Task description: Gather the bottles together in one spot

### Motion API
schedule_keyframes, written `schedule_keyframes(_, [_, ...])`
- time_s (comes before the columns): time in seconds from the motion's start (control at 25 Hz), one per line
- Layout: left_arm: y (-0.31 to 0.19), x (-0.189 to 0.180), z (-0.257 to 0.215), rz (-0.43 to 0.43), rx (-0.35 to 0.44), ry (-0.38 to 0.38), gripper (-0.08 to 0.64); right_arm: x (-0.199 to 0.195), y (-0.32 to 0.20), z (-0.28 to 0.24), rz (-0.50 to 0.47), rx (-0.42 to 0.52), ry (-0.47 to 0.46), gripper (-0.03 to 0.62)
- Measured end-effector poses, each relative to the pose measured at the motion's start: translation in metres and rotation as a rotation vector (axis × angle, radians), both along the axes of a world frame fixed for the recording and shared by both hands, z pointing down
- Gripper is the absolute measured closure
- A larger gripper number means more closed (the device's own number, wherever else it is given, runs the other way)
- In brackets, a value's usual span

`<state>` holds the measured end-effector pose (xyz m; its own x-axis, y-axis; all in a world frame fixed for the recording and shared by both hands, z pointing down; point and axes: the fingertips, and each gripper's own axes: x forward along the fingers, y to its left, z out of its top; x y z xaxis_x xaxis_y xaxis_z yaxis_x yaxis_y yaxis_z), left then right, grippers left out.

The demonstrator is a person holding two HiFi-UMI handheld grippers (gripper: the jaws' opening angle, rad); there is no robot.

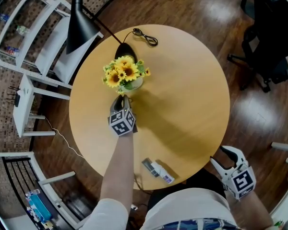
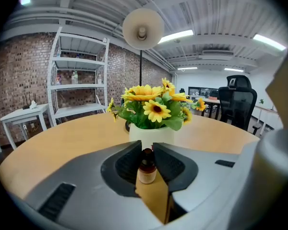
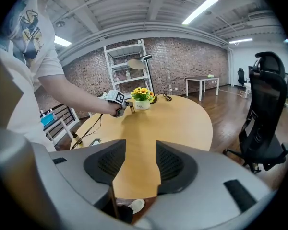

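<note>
Sunflowers (image 2: 151, 107) stand just ahead of left tool (image 2: 146, 150) grasping bottle (image 2: 147, 169); right tool (image 3: 140, 148) gapes empty.

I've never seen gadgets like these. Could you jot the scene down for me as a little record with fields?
Setting: round wooden table, office room
Centrepiece: pot of sunflowers
Left gripper: fingers closed on a small brown bottle, upright, just in front of the sunflowers
Right gripper: fingers apart, nothing between them, by the table's near edge
Also there: black lamp; a small item lying near the person, too small to identify
</note>
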<state>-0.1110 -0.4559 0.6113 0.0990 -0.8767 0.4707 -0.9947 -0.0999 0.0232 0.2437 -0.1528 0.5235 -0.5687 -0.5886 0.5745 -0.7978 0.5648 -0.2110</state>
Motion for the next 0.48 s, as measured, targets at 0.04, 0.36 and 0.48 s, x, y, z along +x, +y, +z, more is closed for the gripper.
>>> schedule_keyframes(0.04, [0.001,0.0,0.0,0.004,-0.004,-0.005,0.483,-0.002,-0.001,-0.001,-0.005,0.004,-0.002,0.37])
schedule_keyframes(0.36, [0.007,-0.001,-0.011,0.042,-0.003,-0.001,0.388,-0.015,-0.001,-0.004,-0.017,0.018,-0.004,0.37])
schedule_keyframes(0.48, [0.016,-0.008,-0.029,0.015,0.025,0.013,0.388,-0.021,0.002,-0.008,-0.033,0.028,-0.007,0.37])
